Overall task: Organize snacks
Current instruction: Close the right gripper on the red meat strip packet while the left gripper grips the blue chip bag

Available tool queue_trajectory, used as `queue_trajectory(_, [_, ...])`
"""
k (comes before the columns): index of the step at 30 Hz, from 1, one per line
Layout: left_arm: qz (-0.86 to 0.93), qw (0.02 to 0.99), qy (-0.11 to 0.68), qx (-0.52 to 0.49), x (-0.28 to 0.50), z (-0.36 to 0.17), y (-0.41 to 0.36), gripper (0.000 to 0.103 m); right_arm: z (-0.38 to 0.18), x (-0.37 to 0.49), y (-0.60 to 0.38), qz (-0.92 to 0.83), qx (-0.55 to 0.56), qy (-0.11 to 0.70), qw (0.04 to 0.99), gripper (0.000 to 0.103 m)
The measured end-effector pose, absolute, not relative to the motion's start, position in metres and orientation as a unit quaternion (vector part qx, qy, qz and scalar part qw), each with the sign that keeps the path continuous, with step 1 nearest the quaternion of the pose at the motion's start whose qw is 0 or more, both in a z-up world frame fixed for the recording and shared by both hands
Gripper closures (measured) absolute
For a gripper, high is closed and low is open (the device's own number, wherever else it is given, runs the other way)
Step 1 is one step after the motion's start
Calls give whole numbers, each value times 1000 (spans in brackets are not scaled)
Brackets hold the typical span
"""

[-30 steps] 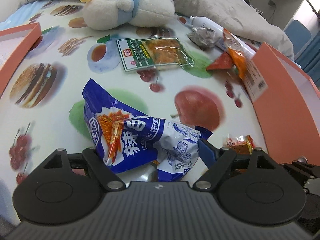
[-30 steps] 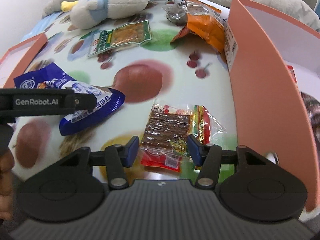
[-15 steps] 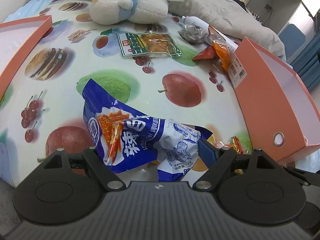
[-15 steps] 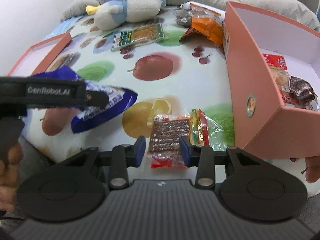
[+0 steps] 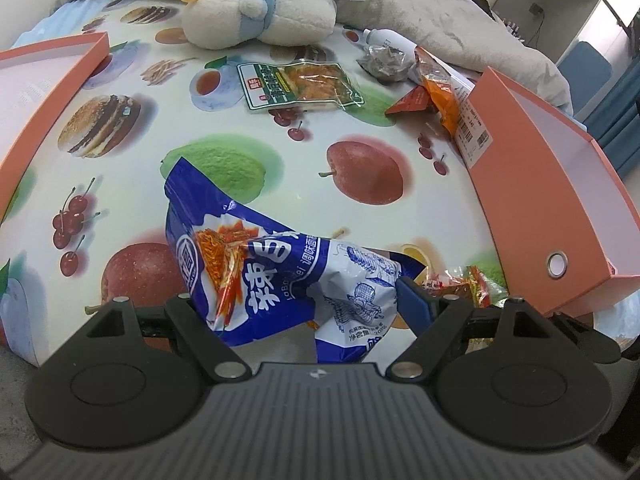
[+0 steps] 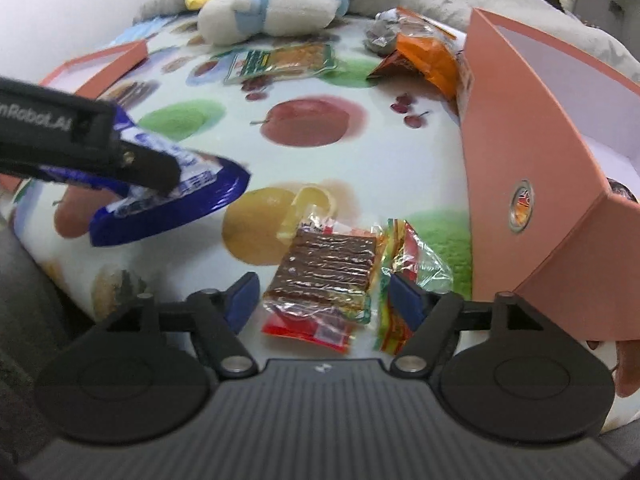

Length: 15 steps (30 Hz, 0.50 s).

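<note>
Left wrist view: left claw [image 5: 296, 304] clamped on blue bag [image 5: 256, 264]. Right claw [image 6: 322, 300] opening around brown snack pack [image 6: 328, 268], unpinched. Next: close, carry to box [image 6: 532, 136].

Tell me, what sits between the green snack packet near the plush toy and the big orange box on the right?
In the left wrist view, an orange snack bag and a crumpled grey wrapper lie between the green packet and the orange box.
</note>
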State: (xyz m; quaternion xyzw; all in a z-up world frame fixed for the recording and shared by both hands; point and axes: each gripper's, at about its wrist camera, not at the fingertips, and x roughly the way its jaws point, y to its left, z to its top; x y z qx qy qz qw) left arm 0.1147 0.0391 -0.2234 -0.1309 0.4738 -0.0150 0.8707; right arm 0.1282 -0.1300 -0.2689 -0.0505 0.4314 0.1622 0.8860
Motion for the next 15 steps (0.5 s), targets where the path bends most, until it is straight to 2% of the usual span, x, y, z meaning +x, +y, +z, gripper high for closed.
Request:
queue_trajectory(3, [-15, 870, 475, -132, 115, -224, 38, 18, -273, 129, -133, 170, -43, 437, 882, 28])
queue_trajectory(6, [-16, 869, 478, -128, 116, -224, 36, 18, -272, 127, -129, 182, -52, 439, 879, 43])
queue_trajectory(8, [-16, 869, 477, -127, 117, -223, 36, 18, -270, 127, -128, 181, -53, 444, 876, 46])
queue_trajectory(15, [-18, 873, 471, -126, 117, -210, 33, 18, -257, 126, -134, 178, -34, 447, 876, 52])
